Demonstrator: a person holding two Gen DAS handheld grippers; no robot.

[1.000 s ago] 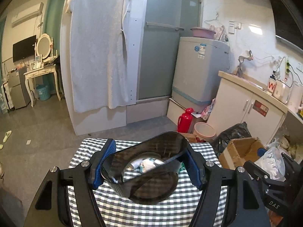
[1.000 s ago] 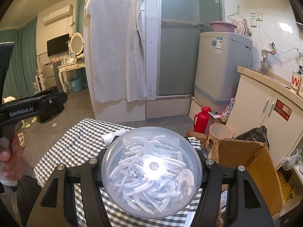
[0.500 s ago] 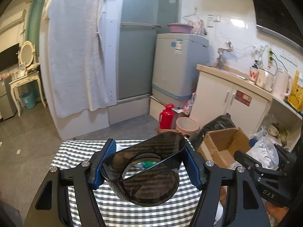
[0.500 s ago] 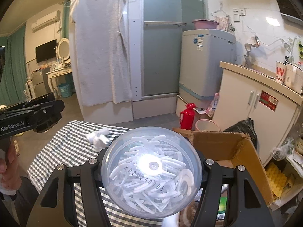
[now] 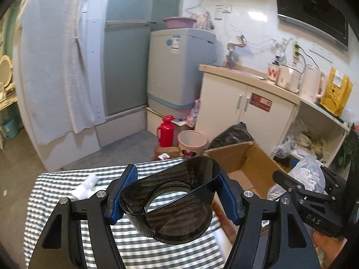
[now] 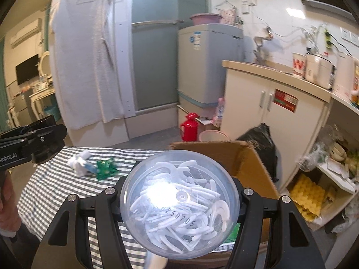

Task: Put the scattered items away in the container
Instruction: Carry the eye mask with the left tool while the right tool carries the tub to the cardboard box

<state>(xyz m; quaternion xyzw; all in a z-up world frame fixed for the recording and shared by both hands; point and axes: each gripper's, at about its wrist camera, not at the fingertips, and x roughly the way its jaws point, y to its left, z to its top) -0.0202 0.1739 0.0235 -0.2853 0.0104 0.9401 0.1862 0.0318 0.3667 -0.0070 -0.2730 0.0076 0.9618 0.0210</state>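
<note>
My left gripper (image 5: 172, 199) is shut on a dark smoky plastic cup (image 5: 170, 204), held above the checked table (image 5: 56, 190) near its right edge. My right gripper (image 6: 179, 204) is shut on a clear plastic tub (image 6: 179, 204) full of white plastic pieces, held at the near wall of the open cardboard box (image 6: 249, 163). The box also shows in the left wrist view (image 5: 246, 163), right of the table. A white crumpled item (image 6: 78, 162) and a green wrapper (image 6: 105, 167) lie on the table's far side.
A red flask (image 5: 166, 131), a pink bin (image 5: 193, 142) and a black bag (image 5: 233, 135) stand on the floor beyond the box. A white cabinet (image 5: 246, 109) and open shelves (image 5: 318, 134) are to the right. The right gripper also shows in the left wrist view (image 5: 309, 192).
Both grippers have swung right with their loads. The cardboard box has come closer in both views, and the right gripper's tub is now over the box's near wall.
</note>
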